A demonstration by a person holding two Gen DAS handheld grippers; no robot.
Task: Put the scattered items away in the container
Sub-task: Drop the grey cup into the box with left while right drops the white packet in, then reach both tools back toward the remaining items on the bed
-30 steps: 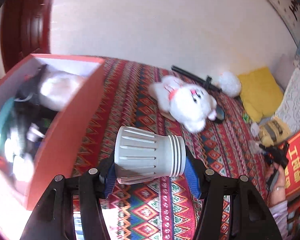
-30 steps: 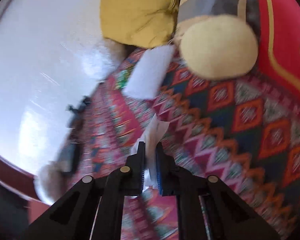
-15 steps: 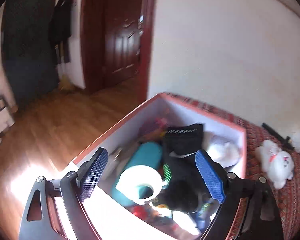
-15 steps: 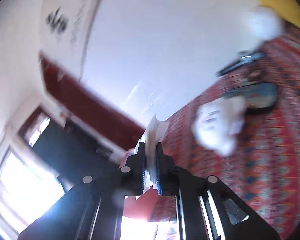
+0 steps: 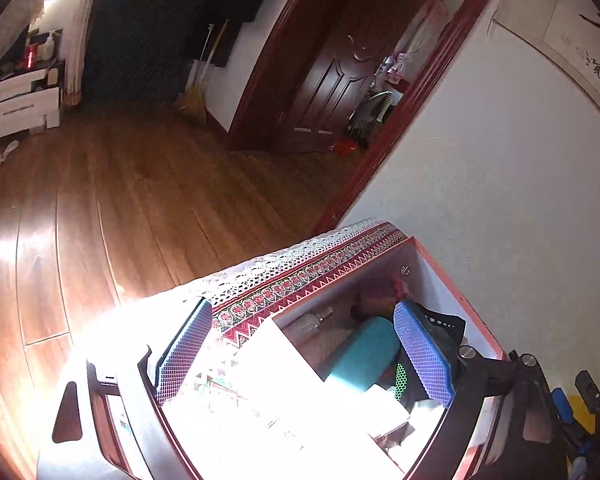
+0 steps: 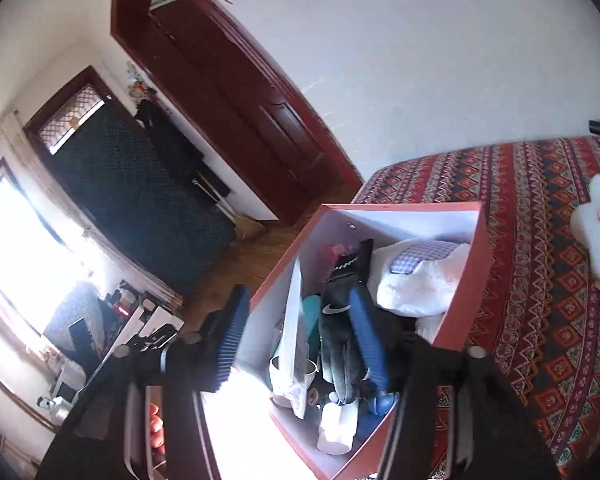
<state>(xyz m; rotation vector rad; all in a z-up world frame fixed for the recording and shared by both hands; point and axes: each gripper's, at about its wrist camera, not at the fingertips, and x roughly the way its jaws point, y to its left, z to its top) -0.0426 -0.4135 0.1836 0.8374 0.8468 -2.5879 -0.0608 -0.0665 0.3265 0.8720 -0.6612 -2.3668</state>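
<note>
The orange box point(image 6: 480, 264) with white walls stands on the patterned bedspread point(image 6: 540, 320), full of things. My right gripper point(image 6: 300, 340) hangs over its left half and its jaws are opening. A thin white packet point(image 6: 292, 320) stands loose between the pads, touching neither. Beside it lie a black glove point(image 6: 336, 320), a white plush point(image 6: 420, 284) and a pale cup point(image 6: 277, 366). My left gripper point(image 5: 304, 354) hovers over the box's point(image 5: 452, 276) near corner. Its jaws are opening wide with nothing between them. A teal bottle point(image 5: 364, 352) shows below.
A white plush toy point(image 6: 596, 232) lies on the bedspread to the right of the box. The bed's lace edge point(image 5: 300, 252) drops to a wooden floor point(image 5: 120, 200). A dark red door point(image 6: 236, 92) and a white wall point(image 6: 420, 80) stand behind. Sun glare washes out the box's near side.
My left gripper released the grey cup into the box and swung left over it. My right gripper carried the white packet from the bed to above the box, and its jaws parted.
</note>
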